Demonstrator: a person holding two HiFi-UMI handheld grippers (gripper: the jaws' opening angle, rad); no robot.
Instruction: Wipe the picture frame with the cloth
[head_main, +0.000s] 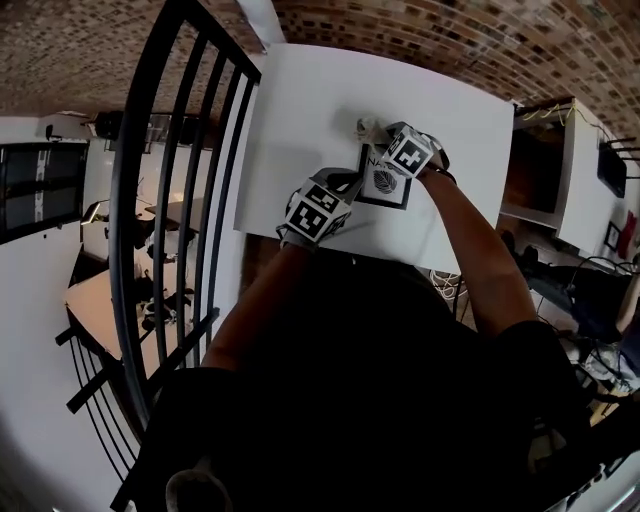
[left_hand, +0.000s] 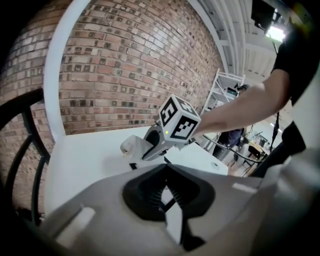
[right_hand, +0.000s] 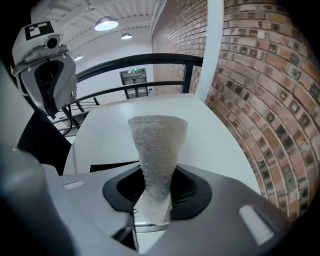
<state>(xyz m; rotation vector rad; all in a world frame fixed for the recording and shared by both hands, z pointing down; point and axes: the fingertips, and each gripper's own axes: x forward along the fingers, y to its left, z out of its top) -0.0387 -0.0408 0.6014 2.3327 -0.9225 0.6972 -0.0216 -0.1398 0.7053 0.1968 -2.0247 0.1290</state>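
Observation:
A black-edged picture frame (head_main: 388, 190) with a leaf print lies on the white table (head_main: 300, 110). My left gripper (head_main: 350, 187) is at its near left side, shut on the frame's edge; a thin black strip and white mat of the frame (left_hand: 173, 223) show between its pads (left_hand: 150, 192). My right gripper (head_main: 380, 136) hovers over the frame's far edge, shut on a pale textured cloth (right_hand: 157, 150) that sticks out beyond its jaws. From the left gripper view the cloth (left_hand: 129, 145) hangs at the right gripper's (left_hand: 137, 150) tip. The frame's black edge (right_hand: 112, 166) lies just under the right gripper (right_hand: 155, 197).
A brick wall (head_main: 450, 40) runs behind the table. A black metal railing (head_main: 190, 180) stands at the table's left. White shelving (head_main: 545, 170) stands to the right. The table's near edge is close under my arms.

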